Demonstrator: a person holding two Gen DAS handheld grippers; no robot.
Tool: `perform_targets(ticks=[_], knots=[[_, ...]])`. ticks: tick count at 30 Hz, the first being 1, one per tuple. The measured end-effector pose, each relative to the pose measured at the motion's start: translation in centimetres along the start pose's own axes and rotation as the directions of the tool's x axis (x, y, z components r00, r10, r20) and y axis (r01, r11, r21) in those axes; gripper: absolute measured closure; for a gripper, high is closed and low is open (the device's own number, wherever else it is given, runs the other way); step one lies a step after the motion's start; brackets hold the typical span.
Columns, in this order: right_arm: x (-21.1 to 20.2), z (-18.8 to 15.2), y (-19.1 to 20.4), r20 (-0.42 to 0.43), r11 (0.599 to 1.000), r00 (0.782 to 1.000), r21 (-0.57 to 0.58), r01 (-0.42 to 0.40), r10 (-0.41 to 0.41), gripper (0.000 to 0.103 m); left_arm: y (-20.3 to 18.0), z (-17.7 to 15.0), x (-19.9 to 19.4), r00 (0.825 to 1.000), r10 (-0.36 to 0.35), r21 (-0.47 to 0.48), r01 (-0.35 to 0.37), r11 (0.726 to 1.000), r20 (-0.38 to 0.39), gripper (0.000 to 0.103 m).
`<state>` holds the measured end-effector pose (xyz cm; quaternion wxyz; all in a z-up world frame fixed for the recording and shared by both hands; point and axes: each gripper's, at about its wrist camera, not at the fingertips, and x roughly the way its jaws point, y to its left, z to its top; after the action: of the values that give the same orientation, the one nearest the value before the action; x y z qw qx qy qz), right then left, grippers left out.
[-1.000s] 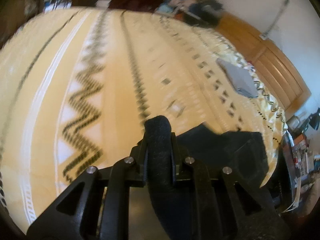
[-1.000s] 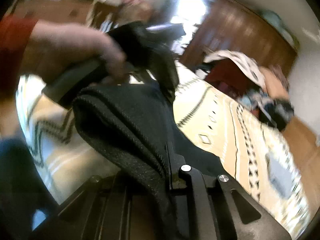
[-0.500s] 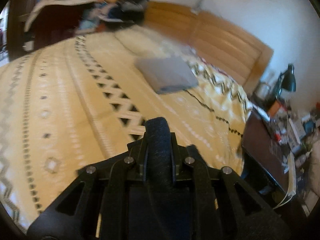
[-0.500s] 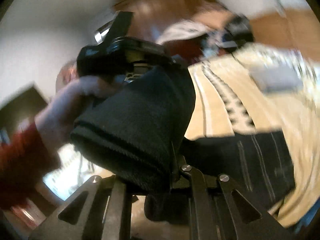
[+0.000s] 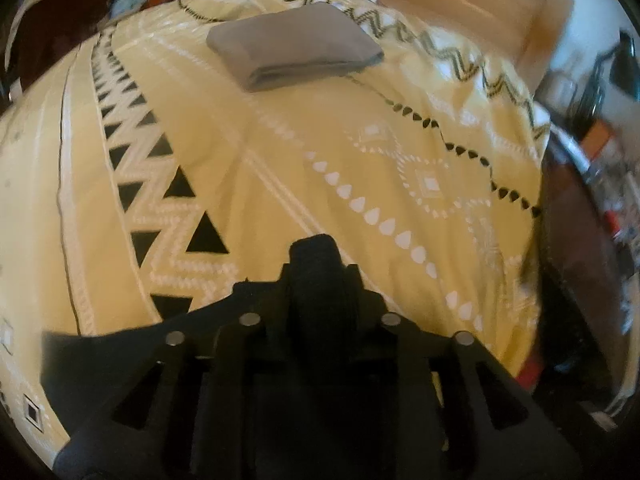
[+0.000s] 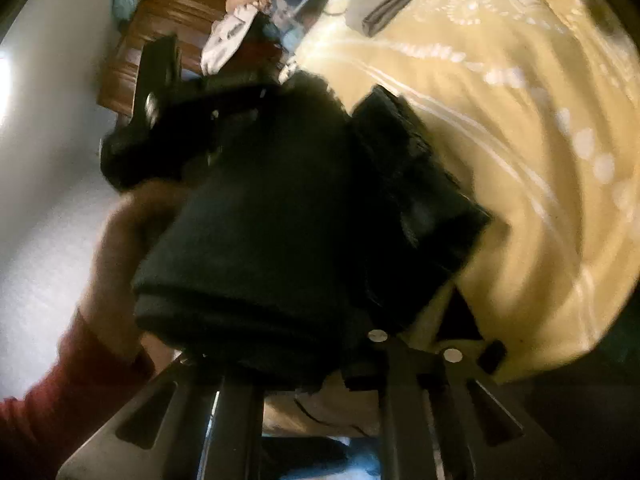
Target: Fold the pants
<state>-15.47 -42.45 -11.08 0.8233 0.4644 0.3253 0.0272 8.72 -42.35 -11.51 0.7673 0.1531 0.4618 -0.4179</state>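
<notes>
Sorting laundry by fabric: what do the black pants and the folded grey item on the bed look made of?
Black pants: thick, matte, probably a knit or fleece; soft rolled folds, no sheen. Folded grey item: smooth thin cloth, maybe cotton jersey; flat layered edges. Blur leaves both uncertain.

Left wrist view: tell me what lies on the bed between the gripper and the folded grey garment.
Only bare yellow patterned bedspread lies between the left gripper, with black pants in its jaws, and the folded grey garment.
</notes>
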Motion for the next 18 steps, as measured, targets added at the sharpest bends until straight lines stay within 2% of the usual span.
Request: perform_targets(ticks=[1, 2, 3, 8, 12, 13, 15, 18], knots=[[-0.5, -0.3, 0.2, 0.002, 0.999, 1.0, -0.026, 0.018, -0.018, 0.079, -0.2, 0.0, 0.3, 1.0, 0.014, 0.004, -0.014, 1.0, -0.004, 0.06], [-0.9, -0.6, 0.6, 0.009, 0.998, 1.0, -0.048, 0.03, -0.029, 0.077, -0.4, -0.1, 0.7, 1.0, 0.025, 0.007, -0.025, 1.0, -0.011, 0.044], [-1.7, -0.6, 0.9, 0.02, 0.997, 0.999, -0.07, 0.04, -0.039, 0.075, -0.5, -0.3, 1.2, 0.999, 0.038, 0.006, -0.038, 0.999, -0.016, 0.037], [-4.5, 0.3, 1.3, 0.048, 0.993, 0.998, -0.113, 0.041, -0.036, 0.073, 0.4, -0.8, 1.7, 0.999, 0.039, -0.049, -0.04, 0.998, -0.013, 0.033], [-5.1, 0.8, 1.3, 0.04, 0.994, 0.999, -0.106, 0.015, -0.011, 0.074, 2.2, -1.0, -0.7, 0.999, 0.006, -0.127, -0.002, 0.992, 0.034, 0.031], [-5.2, 1.0, 1.1, 0.046, 0.995, 0.999, -0.1, 0.022, -0.018, 0.082, 2.9, -1.2, -1.9, 0.998, 0.0, -0.142, 0.009, 0.99, 0.066, 0.029], [-5.2, 0.7, -0.3, 0.043, 0.999, 0.999, -0.031, 0.014, -0.013, 0.087, 3.6, -1.5, -2.6, 0.996, 0.009, -0.158, 0.006, 0.987, 0.089, 0.02], [-4.3, -0.1, -3.5, 0.025, 0.993, 1.0, 0.114, 0.013, -0.016, 0.088, 4.3, -2.4, -2.4, 0.997, -0.018, -0.163, 0.029, 0.986, 0.069, 0.018]])
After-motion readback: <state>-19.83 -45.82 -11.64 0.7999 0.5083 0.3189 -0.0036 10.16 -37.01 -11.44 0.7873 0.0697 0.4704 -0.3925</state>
